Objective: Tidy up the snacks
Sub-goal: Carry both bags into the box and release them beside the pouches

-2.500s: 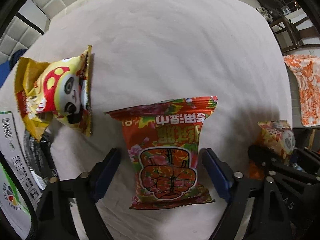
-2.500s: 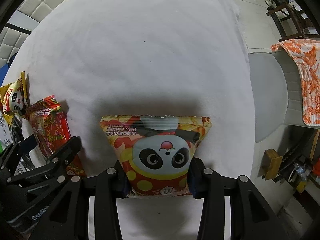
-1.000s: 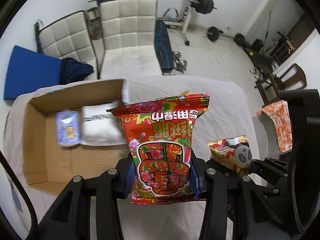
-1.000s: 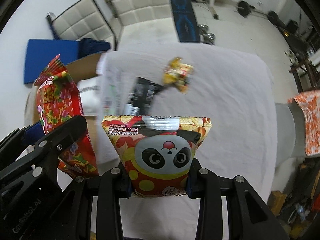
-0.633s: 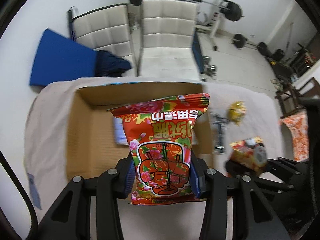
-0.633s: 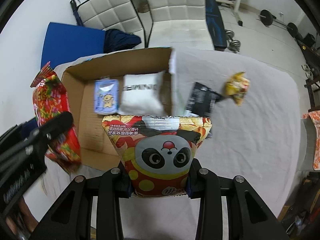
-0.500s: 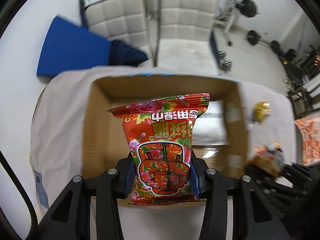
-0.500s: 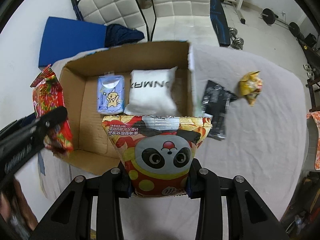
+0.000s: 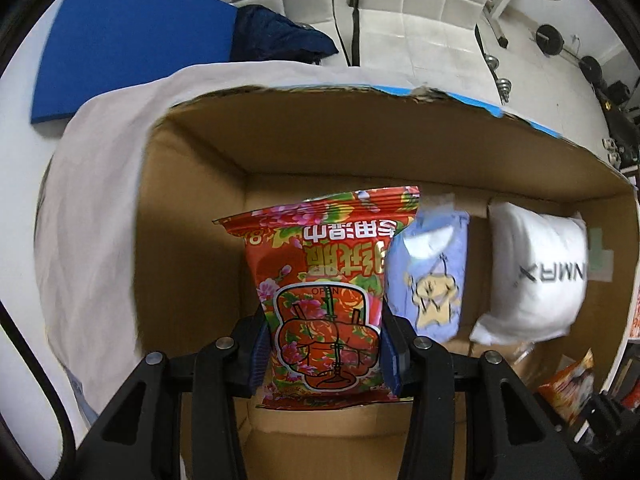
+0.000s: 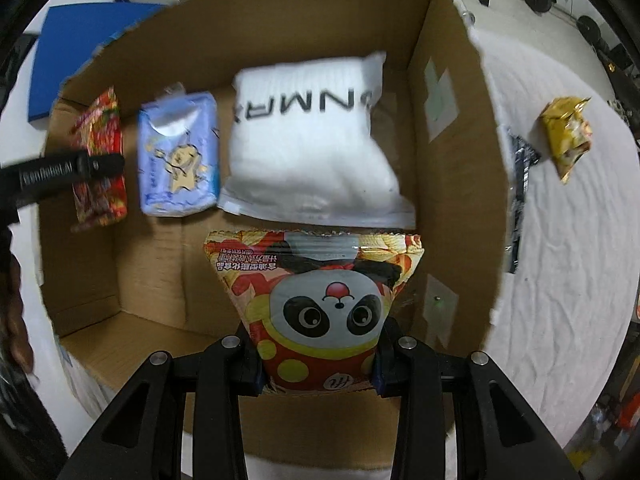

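A: Which step is in hand?

B: Placing. A red flower-printed snack bag is clamped by the left gripper above the brown cardboard box, at about nine o'clock of its floor. A panda-printed orange snack bag is pinched by the right gripper at six o'clock.

A: And next?

B: Bare floor is judged to be needed for each release, clear of the pale blue pouch and white lettered packet. A yellow packet is left outside, at three o'clock.
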Demonstrator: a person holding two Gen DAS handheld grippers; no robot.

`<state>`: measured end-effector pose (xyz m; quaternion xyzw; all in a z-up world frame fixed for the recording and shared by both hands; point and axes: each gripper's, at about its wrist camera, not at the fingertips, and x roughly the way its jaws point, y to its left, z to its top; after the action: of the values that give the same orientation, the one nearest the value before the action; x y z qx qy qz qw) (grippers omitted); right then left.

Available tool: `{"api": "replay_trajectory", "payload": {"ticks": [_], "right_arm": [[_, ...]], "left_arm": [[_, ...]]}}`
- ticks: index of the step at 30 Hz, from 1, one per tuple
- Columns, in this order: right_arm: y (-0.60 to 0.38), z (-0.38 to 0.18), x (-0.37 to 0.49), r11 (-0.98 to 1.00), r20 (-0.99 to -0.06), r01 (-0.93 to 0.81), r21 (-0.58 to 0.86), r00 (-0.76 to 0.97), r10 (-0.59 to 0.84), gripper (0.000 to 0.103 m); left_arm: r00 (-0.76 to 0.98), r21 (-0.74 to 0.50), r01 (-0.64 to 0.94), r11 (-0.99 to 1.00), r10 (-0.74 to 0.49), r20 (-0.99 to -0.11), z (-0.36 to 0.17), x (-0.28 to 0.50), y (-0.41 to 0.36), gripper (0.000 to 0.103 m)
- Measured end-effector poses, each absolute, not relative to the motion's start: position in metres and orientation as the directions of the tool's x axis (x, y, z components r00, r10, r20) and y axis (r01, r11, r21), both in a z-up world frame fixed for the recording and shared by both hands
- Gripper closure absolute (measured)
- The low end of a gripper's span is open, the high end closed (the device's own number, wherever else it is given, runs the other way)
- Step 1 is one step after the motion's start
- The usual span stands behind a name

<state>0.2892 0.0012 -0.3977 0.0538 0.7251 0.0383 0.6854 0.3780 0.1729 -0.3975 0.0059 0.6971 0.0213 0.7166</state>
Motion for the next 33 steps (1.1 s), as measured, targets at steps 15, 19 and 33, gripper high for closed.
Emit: {"api": "replay_trajectory", "payload": {"ticks": [15,19,33], "right_arm": [[0.014,-0.446,0.295,0.995,-0.984,0.011,0.095,-0.148,0.095,0.062],[0.016,-0.45,0.3,0.996,-0.985,0.016,0.091,-0.148,0.093,0.054],[0.041,-0.409,0.284,0.996,-0.993,-0.004,0.086,-0.082,0.086,0.018]], "left_arm": [[-0.037,0.019,-0.019,1.0,0.018,-0.999,-0.411,0.403,0.182,0.06],[-0.03,0.019,-0.018,1.0,0.018,-0.999,-0.405,0.402,0.182,0.056],[0.066,-0.048,-0.054,0.997,-0.044,-0.997,-0.362,0.368,0.192,0.022]]}}
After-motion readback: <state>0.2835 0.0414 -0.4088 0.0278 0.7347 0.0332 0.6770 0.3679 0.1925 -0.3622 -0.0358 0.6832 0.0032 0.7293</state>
